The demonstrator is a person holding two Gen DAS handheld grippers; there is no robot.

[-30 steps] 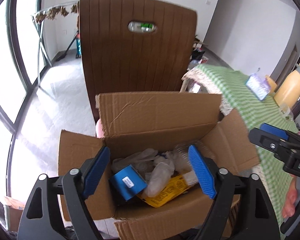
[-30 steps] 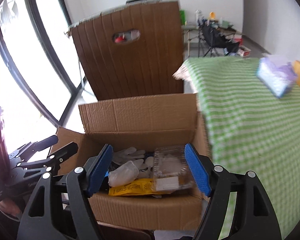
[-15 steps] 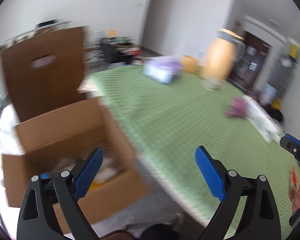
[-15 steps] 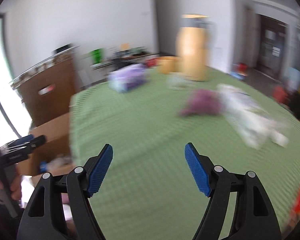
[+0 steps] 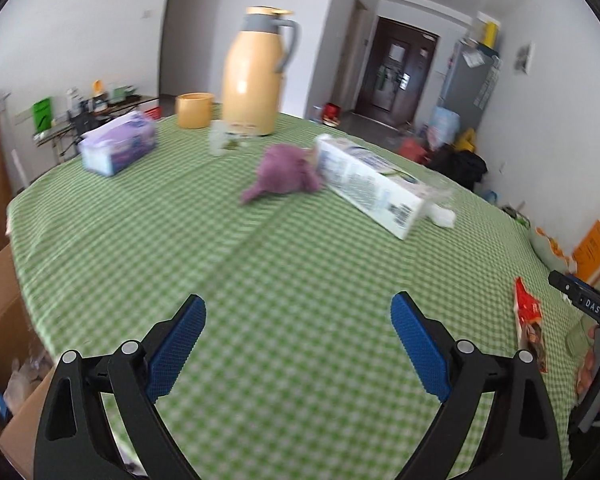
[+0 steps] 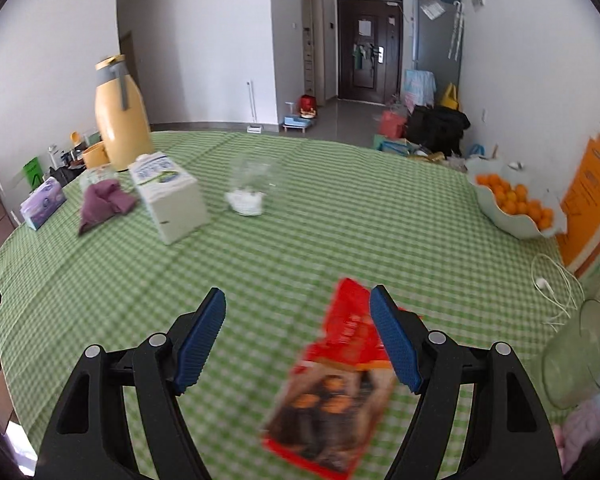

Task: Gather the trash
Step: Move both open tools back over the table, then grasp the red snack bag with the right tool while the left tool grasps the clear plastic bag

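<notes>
Right tool (image 6: pixel 296 334) hovers over red wrapper (image 6: pixel 336 384).

left gripper (image 5: pixel 296 338) fingers spread wide, right gripper (image 6: pixel 298 334) parted, empty

The cardboard box (image 5: pixel 4 320) is cut off by the left wrist view's left edge, its contents only a pale smear; the red snack packet (image 6: pixel 336 380) is motion-blurred, its print unreadable, its upper right edge hidden behind a blue fingertip (image 6: pixel 392 340); the glass (image 6: pixel 580 356) is cropped at the right edge; the carton's (image 5: pixel 364 184) lettering is too blurred to read.
</notes>
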